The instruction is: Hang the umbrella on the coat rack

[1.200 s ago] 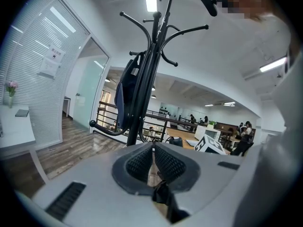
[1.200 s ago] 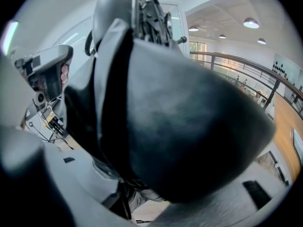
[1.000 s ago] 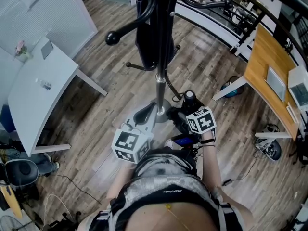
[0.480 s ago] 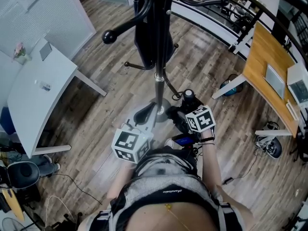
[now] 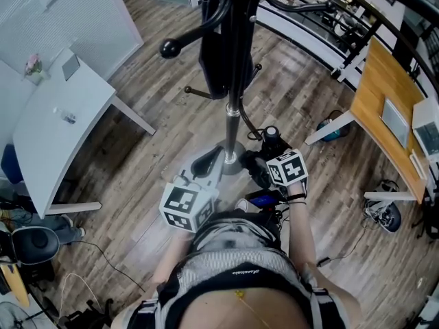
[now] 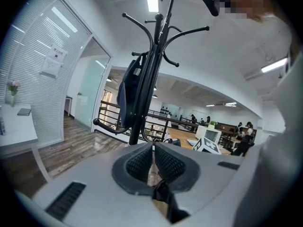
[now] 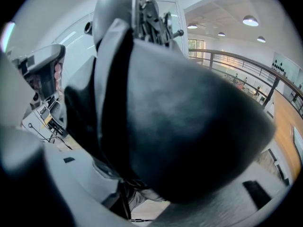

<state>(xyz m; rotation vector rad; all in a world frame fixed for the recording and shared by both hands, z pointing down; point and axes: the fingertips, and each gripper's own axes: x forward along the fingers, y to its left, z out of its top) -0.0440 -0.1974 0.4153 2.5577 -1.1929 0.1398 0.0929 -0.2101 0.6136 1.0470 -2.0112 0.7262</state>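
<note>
The umbrella (image 5: 269, 141) is a folded black one, held low in front of the person, just right of the foot of the coat rack (image 5: 233, 101). The right tongs (image 5: 264, 164) are clamped on it. In the right gripper view its dark cloth fills nearly everything, with bare metal rib ends (image 7: 152, 14) showing at the far tip. I judge it light, with soft, rather slick cloth over a stiff core, so a grip on the cloth alone could slide. The firm shaft or handle is the better hold. No loop or strap for hanging shows in any view.

The left tongs (image 5: 206, 164) hold nothing, and their ribbed pads stand drawn together with only a sliver between. They point at the rack, where a dark bag (image 5: 218, 60) already hangs on the far side. A ball-tipped arm (image 5: 171, 48) on the left is bare.

No brand or label can be read. The only print is the square markers on the cubes, and a sheet on the blinds (image 6: 53, 61) is too small to read.
</note>
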